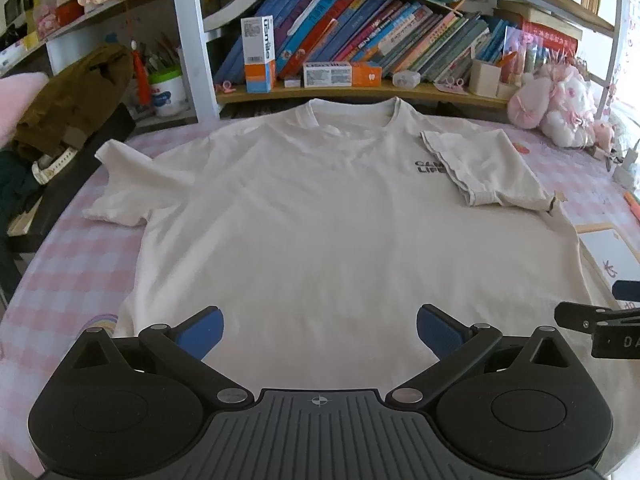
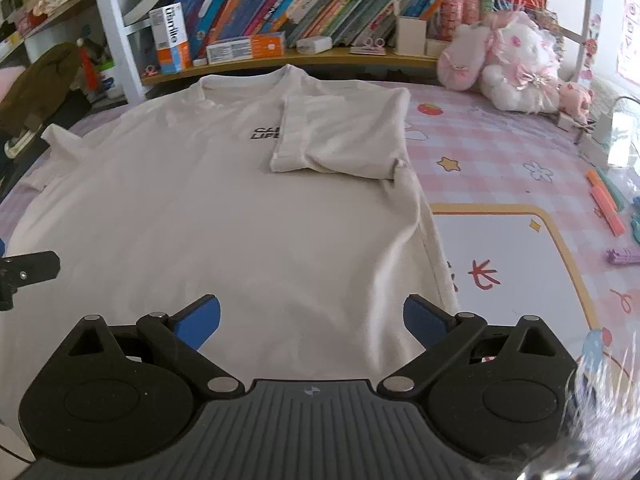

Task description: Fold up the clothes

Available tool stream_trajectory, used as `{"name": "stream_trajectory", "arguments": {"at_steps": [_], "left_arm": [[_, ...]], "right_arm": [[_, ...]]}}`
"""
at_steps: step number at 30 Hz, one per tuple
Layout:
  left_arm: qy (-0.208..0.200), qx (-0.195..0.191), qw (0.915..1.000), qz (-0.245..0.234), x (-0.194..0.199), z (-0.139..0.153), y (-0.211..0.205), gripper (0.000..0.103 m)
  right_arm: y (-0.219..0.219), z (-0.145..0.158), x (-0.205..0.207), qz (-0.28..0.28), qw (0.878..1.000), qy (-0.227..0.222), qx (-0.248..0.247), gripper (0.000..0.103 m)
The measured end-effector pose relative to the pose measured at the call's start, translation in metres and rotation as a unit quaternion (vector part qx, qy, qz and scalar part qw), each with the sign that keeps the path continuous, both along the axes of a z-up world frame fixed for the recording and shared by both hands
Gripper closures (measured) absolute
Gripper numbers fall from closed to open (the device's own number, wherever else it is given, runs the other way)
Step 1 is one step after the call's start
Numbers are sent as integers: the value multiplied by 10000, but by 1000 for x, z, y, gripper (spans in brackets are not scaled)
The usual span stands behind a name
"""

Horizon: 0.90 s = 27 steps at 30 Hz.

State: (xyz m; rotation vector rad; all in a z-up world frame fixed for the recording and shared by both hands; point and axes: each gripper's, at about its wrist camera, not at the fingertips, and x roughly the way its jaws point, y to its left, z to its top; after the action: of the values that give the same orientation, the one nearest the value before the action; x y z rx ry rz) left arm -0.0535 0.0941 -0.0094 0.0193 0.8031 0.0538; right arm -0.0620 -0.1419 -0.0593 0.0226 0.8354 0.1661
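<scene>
A white T-shirt (image 1: 320, 216) lies face up and spread flat on the surface (image 1: 72, 264), which is covered with a pink checked cloth. The collar (image 1: 352, 114) points toward the bookshelf (image 1: 360, 92) at the far edge; the bottom hem lies nearest the cameras. The right sleeve (image 1: 484, 168) is folded inward onto the chest and partly covers the dark printed lettering (image 1: 430, 167). The left sleeve (image 1: 120, 184) lies extended outward on the cloth.

The left hand-held gripper (image 1: 319, 330) hangs above the lower part of the shirt, near its middle. Its jaws stand wide apart, and nothing is held between the blue pads (image 1: 202, 332).

The right hand-held gripper (image 2: 312, 326) hangs above the lower right part of the shirt, close to the side seam. Its jaws also stand wide apart and hold nothing. One blue pad (image 2: 426, 320) appears over the right edge of the shirt; whether it touches the fabric cannot be told.

In each wrist view, part of the other hand-held gripper shows at the frame edge, so the two are side by side.

A white board with an orange border (image 2: 516, 264) lies just beside the right edge of the shirt. A pink and white plush toy (image 2: 512, 64) sits at the far right of the surface, and coloured pens (image 2: 608, 208) lie near the right edge. Boxes (image 1: 260, 54) and rows of books (image 1: 380, 36) stand on the bookshelf.
</scene>
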Motion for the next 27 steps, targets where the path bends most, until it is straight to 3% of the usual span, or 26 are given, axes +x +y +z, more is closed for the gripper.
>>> {"name": "stream_trajectory", "arguments": {"at_steps": [11,24,27], "left_arm": [[-176,-3,9993,-332,16,4,50,0],[-300,-516,9981,131,55,1,168,0],[-221,-803,9958,371,69,-2,196,0]], "right_arm": [[34,5,7,-552,9985,39,-31,0],[122,9,7,-332,9988,21,-357,0],[133,8,4,-363,9983,64,-457,0]]}}
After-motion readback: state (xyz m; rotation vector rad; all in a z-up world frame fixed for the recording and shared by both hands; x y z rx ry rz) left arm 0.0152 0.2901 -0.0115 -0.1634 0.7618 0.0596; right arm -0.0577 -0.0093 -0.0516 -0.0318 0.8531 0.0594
